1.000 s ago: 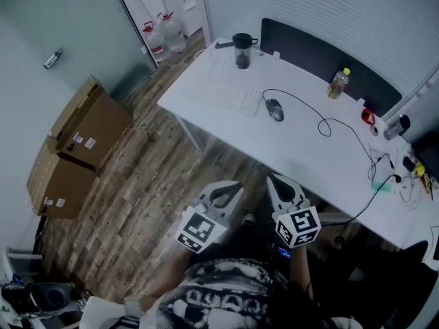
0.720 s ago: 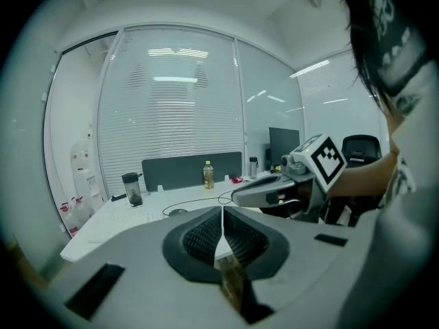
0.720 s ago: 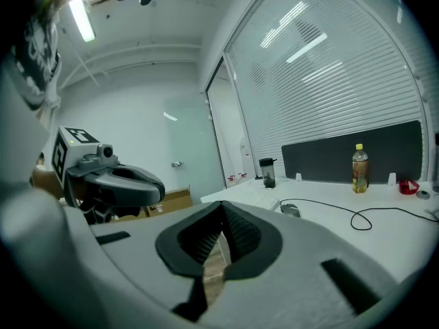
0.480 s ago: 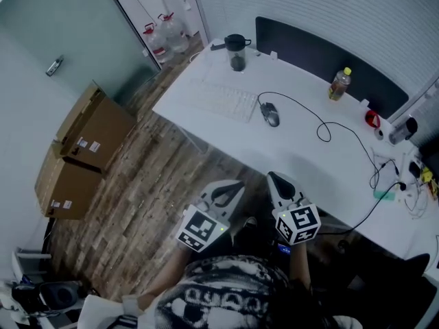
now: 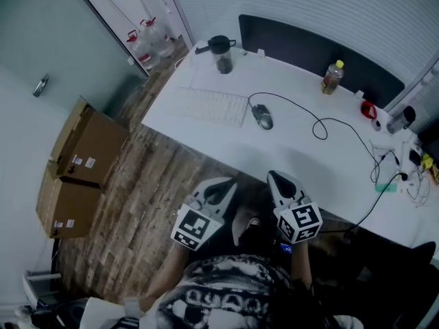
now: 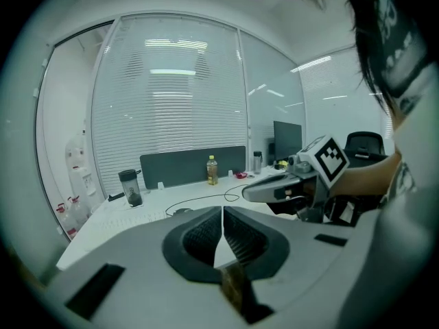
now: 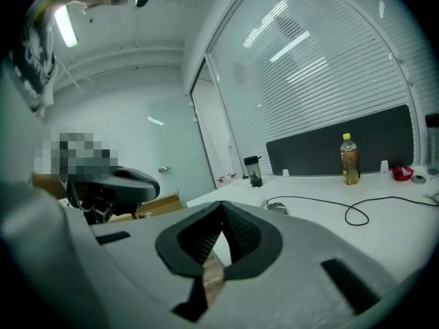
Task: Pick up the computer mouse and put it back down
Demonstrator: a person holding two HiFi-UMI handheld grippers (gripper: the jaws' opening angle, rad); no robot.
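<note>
Shows the left gripper (image 6: 222, 210) low in the foreground, jaws pressed together tip to tip, with nothing between them. Beyond them, a white desk (image 6: 103, 214) bearing a computer mouse (image 6: 182, 211) with its looping cable (image 6: 206, 199), a dark lidded cup (image 6: 130, 188) to the left and a bottle (image 6: 212, 171) before a dark partition panel (image 6: 185, 166). At the right, held level, the right gripper (image 6: 248, 193) with its marker cube. Behind everything, closed window blinds (image 6: 171, 101).

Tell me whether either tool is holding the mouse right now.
No: the mouse lies on the desk beside the keyboard, and the left tool and right tool are shut on nothing.
</note>
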